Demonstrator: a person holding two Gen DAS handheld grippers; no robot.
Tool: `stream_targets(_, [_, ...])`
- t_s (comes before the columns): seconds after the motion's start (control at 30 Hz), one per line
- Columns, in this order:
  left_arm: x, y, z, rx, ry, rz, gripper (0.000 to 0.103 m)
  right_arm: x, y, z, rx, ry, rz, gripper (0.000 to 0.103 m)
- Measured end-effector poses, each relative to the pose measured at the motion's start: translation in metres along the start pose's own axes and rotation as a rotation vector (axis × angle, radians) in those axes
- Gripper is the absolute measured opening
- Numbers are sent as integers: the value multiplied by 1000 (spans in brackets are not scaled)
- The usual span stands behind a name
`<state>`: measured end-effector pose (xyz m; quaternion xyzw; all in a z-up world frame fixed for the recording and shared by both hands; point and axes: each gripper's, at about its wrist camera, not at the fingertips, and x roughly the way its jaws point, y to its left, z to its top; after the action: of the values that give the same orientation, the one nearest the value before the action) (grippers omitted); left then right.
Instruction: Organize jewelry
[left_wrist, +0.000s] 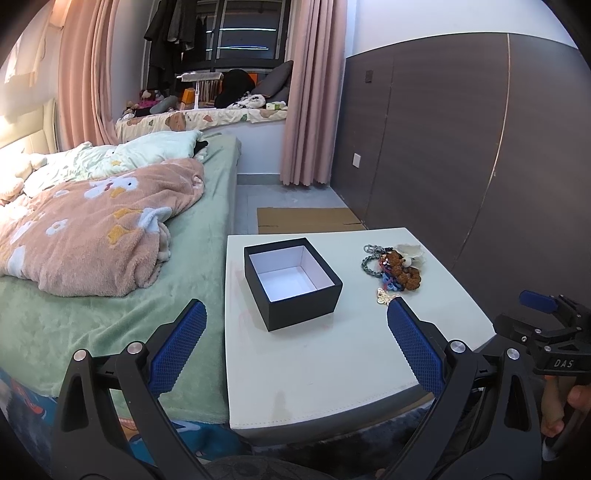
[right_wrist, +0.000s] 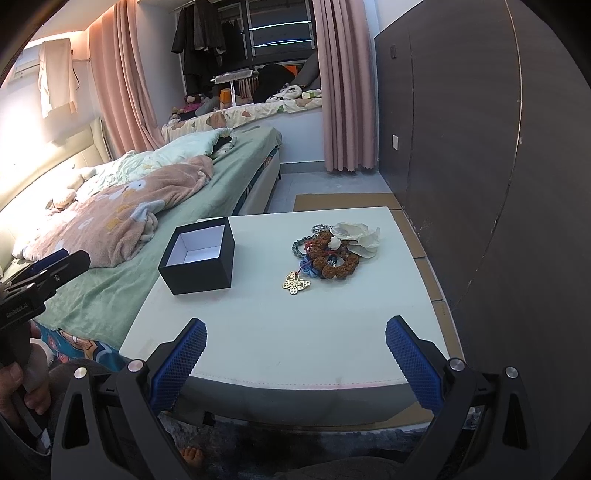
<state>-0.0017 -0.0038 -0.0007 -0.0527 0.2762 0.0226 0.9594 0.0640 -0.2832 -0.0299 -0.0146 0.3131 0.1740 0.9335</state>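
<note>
White table (left_wrist: 332, 369) beside the bed holds my black square box (left_wrist: 291, 282), open and white inside, mid-frame. Only my right view shows the gold butterfly charm (right_wrist: 296, 284) whole, low in the bumpy bead pile (right_wrist: 332, 254) right of centre. My left gripper (left_wrist: 295, 343) and right gripper (right_wrist: 295, 354) are both spread wide, holding nothing.

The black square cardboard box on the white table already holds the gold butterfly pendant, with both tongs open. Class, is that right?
Not quite. The black square cardboard box is empty; the gold butterfly pendant lies on the white table beside it, as the right wrist view shows. Both tongs are open.
</note>
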Motion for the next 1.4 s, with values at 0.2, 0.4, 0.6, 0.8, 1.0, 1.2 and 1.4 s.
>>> stream_targets(0.2, [-1, 2, -1, -1, -1, 0, 98, -1, 6, 0, -30, -5, -34, 95])
stream_targets(0.4, [1, 5, -2, -8, 9, -5, 98, -2, 4, 1, -21, -9, -33, 93])
stream_targets(0.6, [5, 7, 1, -22, 39, -7, 98, 0, -8, 5, 38, 15, -1, 95])
stream_targets(0.8, [9, 1, 14, -7, 23, -17, 98, 7, -30, 17, 137, 26, 32, 95])
stream_targets(1.0, [24, -6, 37, -5, 33, -27, 98, 14, -45, 35, 192, 11, 48, 95])
stream_targets(1.2, [48, -19, 60, 6, 50, -57, 98, 26, -60, 60, 254, 11, 55, 95])
stream_targets(1.4, [73, -38, 79, 34, 77, -86, 98, 43, -83, 79, 350, 29, 56, 86])
